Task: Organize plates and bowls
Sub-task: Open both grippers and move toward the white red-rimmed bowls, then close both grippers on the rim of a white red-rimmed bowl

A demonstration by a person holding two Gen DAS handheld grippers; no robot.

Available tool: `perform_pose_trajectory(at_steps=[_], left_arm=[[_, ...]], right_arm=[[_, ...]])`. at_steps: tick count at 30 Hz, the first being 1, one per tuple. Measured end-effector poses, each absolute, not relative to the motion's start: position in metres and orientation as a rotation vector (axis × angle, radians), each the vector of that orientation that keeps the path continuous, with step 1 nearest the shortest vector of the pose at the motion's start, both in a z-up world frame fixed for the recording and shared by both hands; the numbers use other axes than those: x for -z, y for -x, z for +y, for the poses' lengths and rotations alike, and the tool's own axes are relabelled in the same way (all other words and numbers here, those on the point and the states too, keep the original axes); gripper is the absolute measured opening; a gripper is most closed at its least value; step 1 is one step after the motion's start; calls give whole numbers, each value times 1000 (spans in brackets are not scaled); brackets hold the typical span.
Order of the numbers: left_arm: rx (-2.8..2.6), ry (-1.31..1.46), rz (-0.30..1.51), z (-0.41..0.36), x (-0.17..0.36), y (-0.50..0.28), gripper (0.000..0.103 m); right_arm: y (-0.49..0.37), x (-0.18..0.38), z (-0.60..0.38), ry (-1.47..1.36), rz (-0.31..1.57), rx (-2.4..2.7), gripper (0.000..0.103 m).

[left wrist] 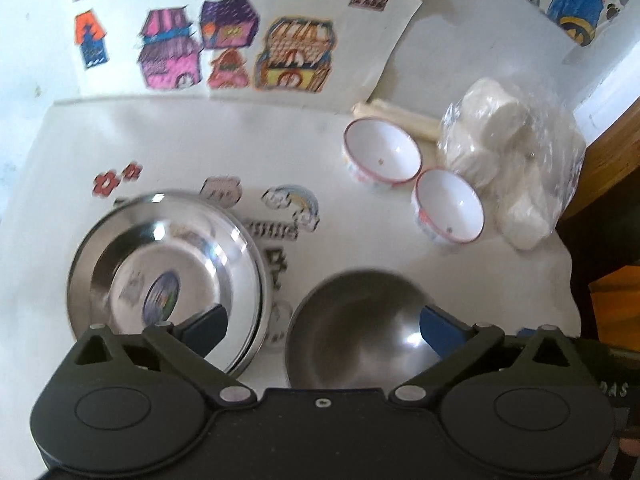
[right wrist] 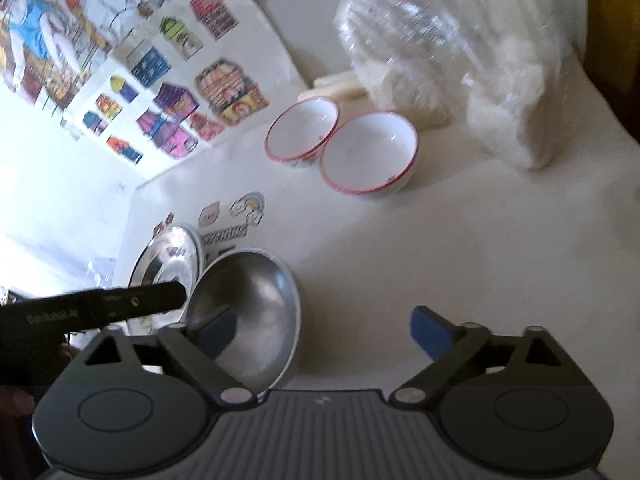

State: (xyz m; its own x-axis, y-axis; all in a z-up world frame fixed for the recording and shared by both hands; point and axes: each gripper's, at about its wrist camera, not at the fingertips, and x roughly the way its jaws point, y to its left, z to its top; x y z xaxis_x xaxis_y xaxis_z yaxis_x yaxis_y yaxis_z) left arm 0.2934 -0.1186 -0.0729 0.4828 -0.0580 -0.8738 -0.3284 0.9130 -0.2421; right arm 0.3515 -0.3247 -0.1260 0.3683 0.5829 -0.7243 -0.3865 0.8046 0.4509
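Gaping wide and gripping nothing, both the left gripper and right gripper are hovering over the steel bowl, steel plate at its nine o'clock.

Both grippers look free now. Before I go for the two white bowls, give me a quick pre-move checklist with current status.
1. Left gripper jaws wide, nothing held: ok.
2. Right gripper jaws wide, nothing held: ok.
3. Steel bowl upright on the table, beside the steel plate: ok.
4. Nearer white bowl and farther white bowl upright, look empty: ok.
5. Room around them: not ok, rims touch or nearly touch, and the plastic bag sits close behind.
6. Whether the steel plate is one plate or a stack: cannot tell.
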Motion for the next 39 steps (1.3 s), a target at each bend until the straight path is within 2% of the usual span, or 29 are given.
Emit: perform_pose_trajectory(at_steps=[16, 26, 30, 34, 39], left_arm=[[-115, 327, 1017, -144, 87, -375, 102], [-92, 350, 1092, -156, 122, -439, 102], [-115, 345, 1119, -161, 130, -446, 102], [-151, 333, 1118, -164, 133, -448, 102], [-187, 324, 1118, -165, 133, -450, 102]], right_arm=[[-385, 143, -367, -289, 926, -499, 103], [-421, 162, -365, -370, 926, -486, 102], [-429, 164, -360, -364, 910, -490, 98], [-435, 168, -359, -397, 921, -495, 85], [-440, 170, -356, -416, 916, -508, 79]])
